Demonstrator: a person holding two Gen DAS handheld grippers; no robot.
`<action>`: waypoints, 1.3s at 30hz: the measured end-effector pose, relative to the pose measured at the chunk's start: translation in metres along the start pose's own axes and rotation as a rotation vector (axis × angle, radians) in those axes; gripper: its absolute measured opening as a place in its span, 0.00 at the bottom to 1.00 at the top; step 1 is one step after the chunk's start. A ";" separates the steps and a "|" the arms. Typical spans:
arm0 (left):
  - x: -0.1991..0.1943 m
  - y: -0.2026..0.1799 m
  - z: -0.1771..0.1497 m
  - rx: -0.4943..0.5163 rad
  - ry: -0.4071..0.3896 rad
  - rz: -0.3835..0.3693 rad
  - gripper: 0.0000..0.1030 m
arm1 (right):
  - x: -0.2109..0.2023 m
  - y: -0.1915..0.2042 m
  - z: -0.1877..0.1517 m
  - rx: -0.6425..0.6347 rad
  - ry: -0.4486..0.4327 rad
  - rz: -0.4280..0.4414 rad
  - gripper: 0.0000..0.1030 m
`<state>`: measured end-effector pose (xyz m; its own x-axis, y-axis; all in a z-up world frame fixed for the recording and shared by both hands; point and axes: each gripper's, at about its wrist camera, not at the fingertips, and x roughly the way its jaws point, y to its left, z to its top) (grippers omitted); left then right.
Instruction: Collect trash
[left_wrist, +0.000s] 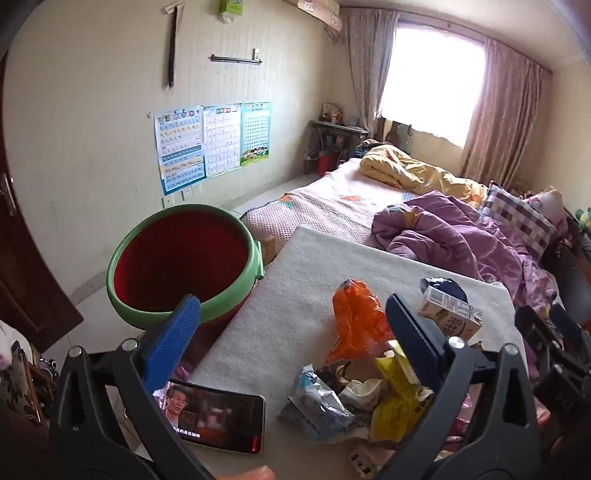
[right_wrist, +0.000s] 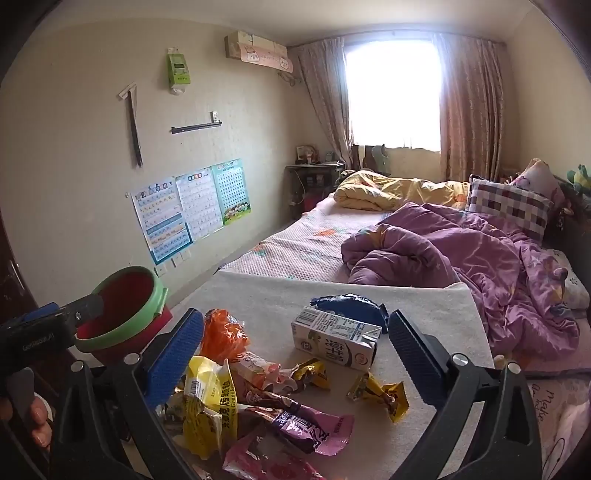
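Observation:
A red bin with a green rim (left_wrist: 181, 262) stands at the left edge of a white padded board (left_wrist: 303, 295); it also shows in the right wrist view (right_wrist: 123, 314). Trash lies on the board: an orange wrapper (left_wrist: 356, 321), a white milk carton (right_wrist: 334, 338), a dark blue packet (right_wrist: 351, 304), yellow wrappers (right_wrist: 207, 402) and a purple wrapper (right_wrist: 310, 428). My left gripper (left_wrist: 291, 332) is open and empty, above the board between bin and trash. My right gripper (right_wrist: 295, 349) is open and empty, its fingers either side of the carton, above it.
A phone (left_wrist: 218, 419) playing video lies at the board's near left corner. The board rests on a bed with a purple quilt (right_wrist: 443, 251), a yellow quilt (right_wrist: 388, 192) and a checked pillow (right_wrist: 506, 206). A wooden door (left_wrist: 22, 258) is at far left.

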<state>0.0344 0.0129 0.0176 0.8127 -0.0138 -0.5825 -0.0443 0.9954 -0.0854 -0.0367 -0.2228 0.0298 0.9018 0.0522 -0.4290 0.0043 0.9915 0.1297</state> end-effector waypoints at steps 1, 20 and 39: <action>0.000 0.000 0.000 -0.001 0.000 0.002 0.95 | 0.002 0.002 -0.002 -0.010 0.000 -0.003 0.93; 0.006 0.020 0.001 0.097 0.015 -0.016 0.95 | 0.000 0.040 -0.004 -0.001 -0.031 -0.026 0.93; 0.013 0.032 0.007 0.169 0.023 -0.111 0.95 | -0.001 0.063 -0.010 0.037 -0.021 -0.113 0.93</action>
<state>0.0474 0.0451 0.0136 0.7934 -0.1246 -0.5958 0.1448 0.9894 -0.0141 -0.0419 -0.1591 0.0299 0.9036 -0.0629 -0.4238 0.1225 0.9858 0.1149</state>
